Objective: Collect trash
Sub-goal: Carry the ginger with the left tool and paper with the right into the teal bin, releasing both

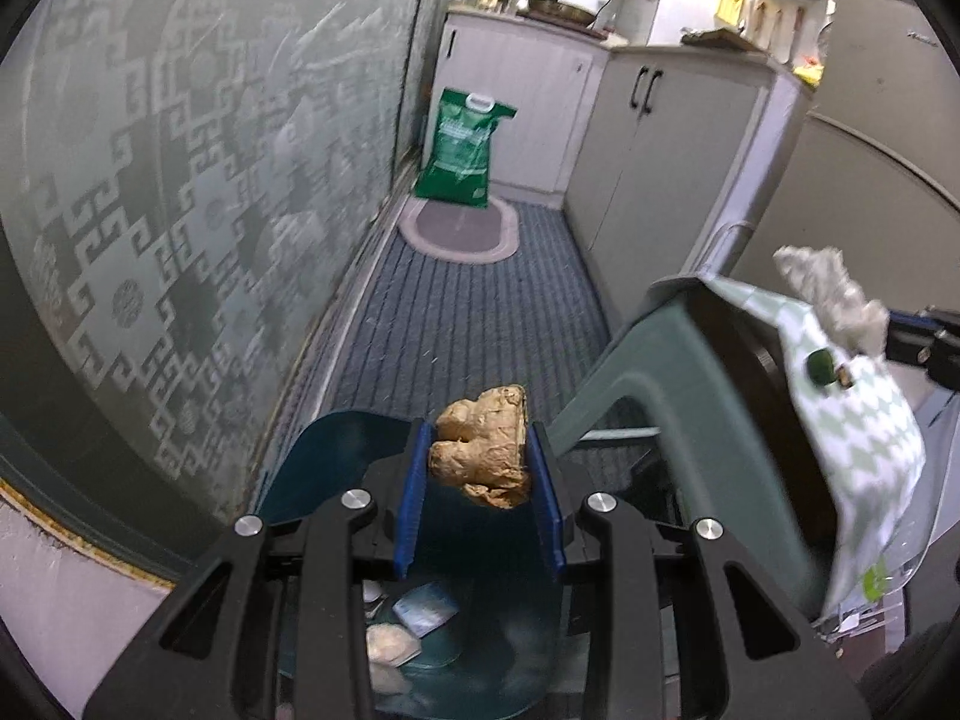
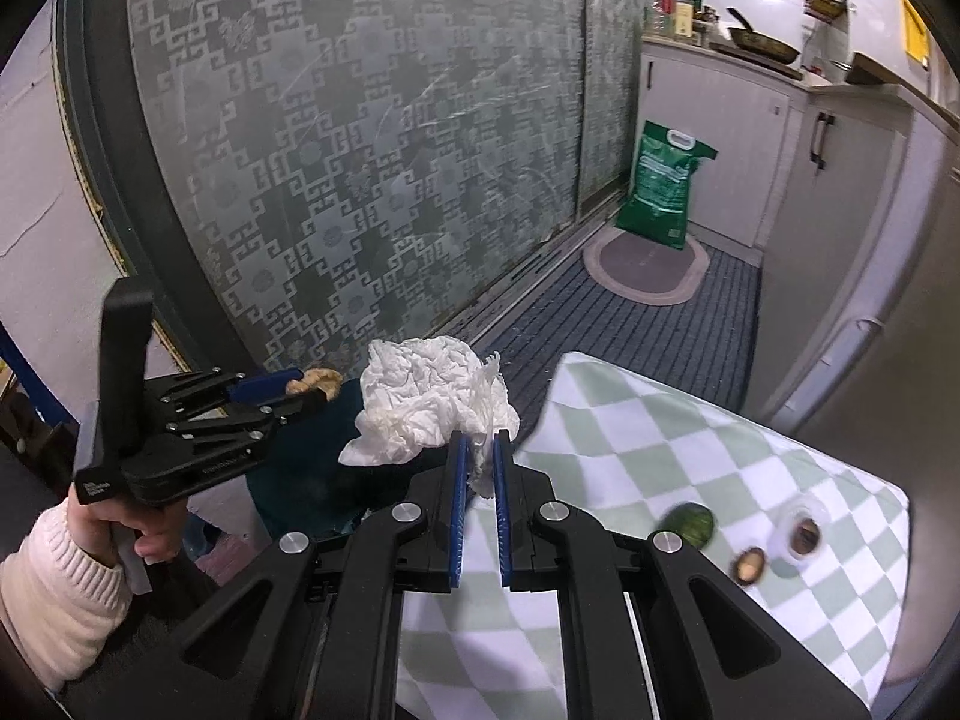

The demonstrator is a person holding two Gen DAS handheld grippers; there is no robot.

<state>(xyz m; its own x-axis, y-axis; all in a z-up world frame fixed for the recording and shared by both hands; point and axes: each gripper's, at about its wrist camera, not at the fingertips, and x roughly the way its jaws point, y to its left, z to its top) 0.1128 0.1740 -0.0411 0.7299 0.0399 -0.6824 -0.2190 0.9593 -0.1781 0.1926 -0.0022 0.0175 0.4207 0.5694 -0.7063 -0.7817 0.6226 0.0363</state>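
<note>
A crumpled brown paper ball (image 1: pixel 483 447) is squeezed between the two blue pads of the left gripper (image 1: pixel 480 468), a little below the middle of the left wrist picture. The jaws are partly apart, only as wide as the ball. Under them, at the bottom of the picture, the open dark teal trash bin (image 1: pixel 336 456) is seen, with a few scraps lying at its bottom. The ball is held over the bin's mouth.

In the right wrist picture, a crumpled white tissue (image 2: pixel 429 399) is pinched at its lower edge by the right gripper (image 2: pixel 479 462). These jaws are nearly closed, with just thin tissue between the blue pads. The tissue sits in the middle of the picture, above the near edge of the table.

The table is covered by a green and white checked cloth (image 2: pixel 690 450), seen at the lower right. On the cloth a small green round thing (image 2: pixel 690 525) and two little brown bits (image 2: pixel 750 564) are left lying.

At the left of that picture, the left gripper's handle is gripped by a hand (image 2: pixel 120 531) in a cream knitted sleeve (image 2: pixel 54 588).
</note>
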